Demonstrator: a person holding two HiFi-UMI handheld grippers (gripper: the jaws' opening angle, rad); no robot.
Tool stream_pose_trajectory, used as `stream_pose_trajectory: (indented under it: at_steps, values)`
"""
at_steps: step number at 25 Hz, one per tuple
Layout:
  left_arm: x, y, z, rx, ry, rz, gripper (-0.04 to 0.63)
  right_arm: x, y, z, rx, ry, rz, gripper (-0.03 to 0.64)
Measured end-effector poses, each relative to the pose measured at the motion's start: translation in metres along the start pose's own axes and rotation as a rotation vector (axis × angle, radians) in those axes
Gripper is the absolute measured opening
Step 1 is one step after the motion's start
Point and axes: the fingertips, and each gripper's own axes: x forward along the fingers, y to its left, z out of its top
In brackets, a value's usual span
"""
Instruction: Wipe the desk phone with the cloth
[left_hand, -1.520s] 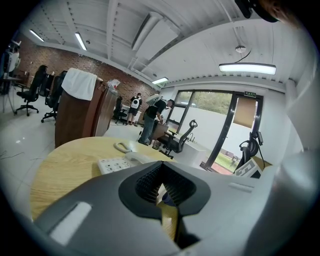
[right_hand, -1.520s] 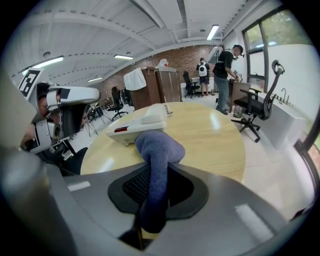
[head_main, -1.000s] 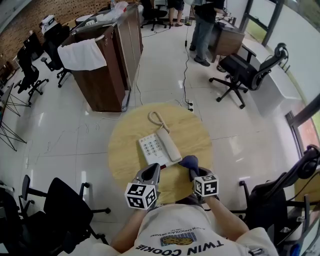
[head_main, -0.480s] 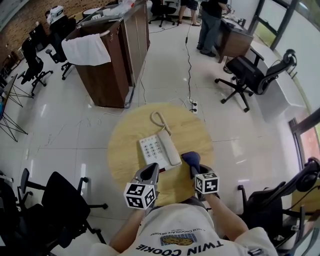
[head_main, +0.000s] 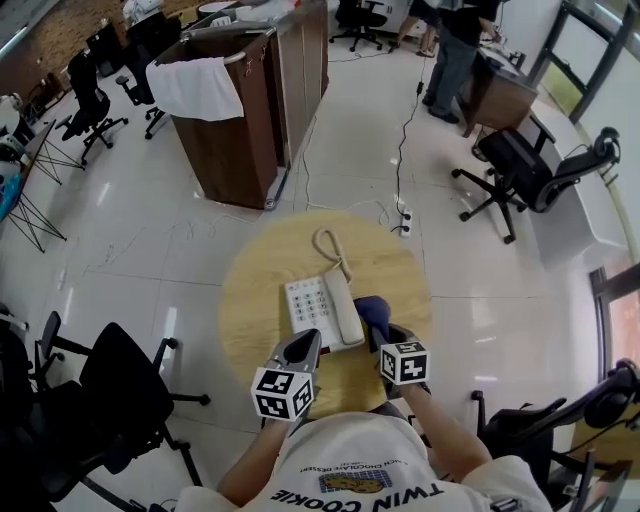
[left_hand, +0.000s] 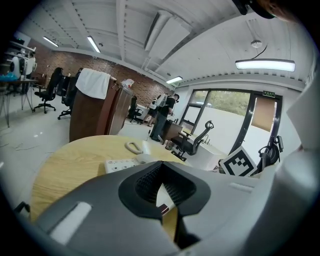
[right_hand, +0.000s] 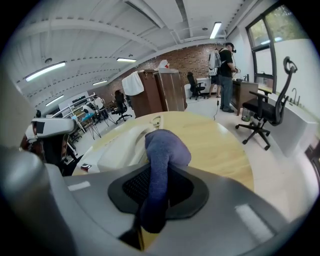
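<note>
A white desk phone lies on the round wooden table, its handset on the cradle and its coiled cord trailing away from me. My right gripper is shut on a blue cloth, which bulges out beside the handset's right side. In the right gripper view the cloth stands up between the jaws, with the phone just left of it. My left gripper sits at the phone's near edge, shut and empty, the phone ahead of it.
A brown cabinet draped with a white towel stands beyond the table. A black chair is close on the left, and another at the back right. A power strip lies on the floor; a person stands far back.
My right gripper has carried the cloth forward along the phone's right side, up against the handset. The left gripper has held its place; the head view has shifted a little.
</note>
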Motion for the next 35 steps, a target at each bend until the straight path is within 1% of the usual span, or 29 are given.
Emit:
stream_pose_trajectory:
  at_steps: [8, 12, 18, 23, 27, 35]
  values:
    - [0.001, 0.007, 0.004, -0.02, -0.007, 0.064, -0.008, 0.027, -0.005, 0.039, -0.019, -0.028, 0.042, 0.066]
    - [0.001, 0.007, 0.005, -0.011, -0.004, 0.087, -0.008, 0.045, -0.01, 0.059, -0.066, -0.022, 0.056, 0.066]
    - [0.001, 0.01, 0.003, -0.036, -0.007, 0.115, -0.008, 0.076, -0.012, 0.087, -0.133, -0.01, 0.084, 0.066]
    - [0.001, 0.012, 0.007, -0.046, -0.02, 0.131, -0.008, 0.096, -0.007, 0.111, -0.21, -0.008, 0.111, 0.066]
    - [0.001, 0.016, 0.01, -0.054, -0.033, 0.144, -0.008, 0.112, -0.002, 0.127, -0.301, 0.002, 0.132, 0.066]
    - [0.003, 0.02, 0.008, -0.079, -0.052, 0.164, -0.008, 0.14, 0.027, 0.149, -0.472, 0.045, 0.226, 0.066]
